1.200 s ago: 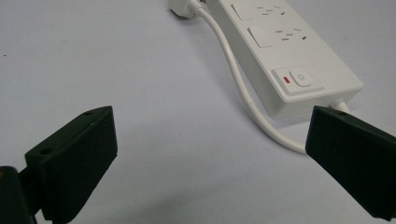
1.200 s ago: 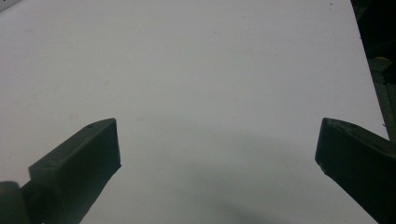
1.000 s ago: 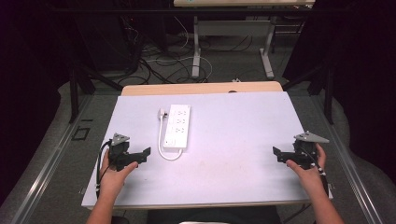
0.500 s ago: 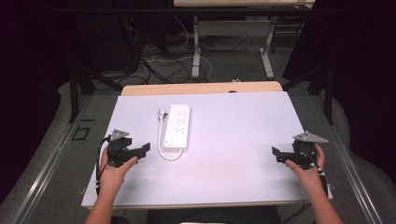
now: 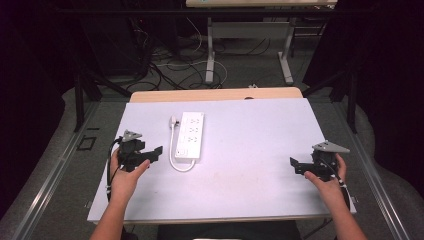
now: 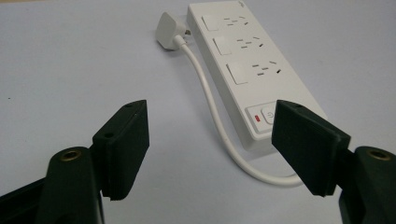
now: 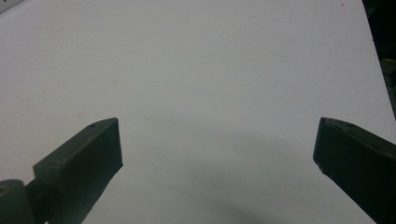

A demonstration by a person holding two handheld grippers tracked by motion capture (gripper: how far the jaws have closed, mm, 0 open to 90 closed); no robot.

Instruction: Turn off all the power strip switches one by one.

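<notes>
Closing in from the left side of the table [image 5: 250, 190], the left gripper [image 5: 156, 151] now sits nearer the power strip [image 5: 190, 135] than it did a second ago, and it is held a little higher off the surface. Its jaws have just been narrowing from their widest setting, yet they remain parted with nothing between them; in the left gripper view the two black pads [image 6: 122, 144] frame bare tabletop, with the strip's switch end [image 6: 261, 115] just beyond the right one. Judging from that, the hand seems to be lining up for a grasp on the near end of the strip or on its cord [image 5: 176, 161], and the partial narrowing looks like a pre-shaping of the grip, not a hold.

Moving rightward, the strip lies flat a little left of the table's middle, long axis running away from the person, all three outlets empty. Its white cord loops out of the near end, runs up along the strip's left side and ends in the plug [image 5: 173, 121], which rests on the table beside the far end. Neither strip nor cord has shifted.

Farther right, well apart from the strip, the right gripper [image 5: 296, 165] rests near the table's right edge where it was before, jaws spread wide over empty tabletop, holding nothing.
</notes>
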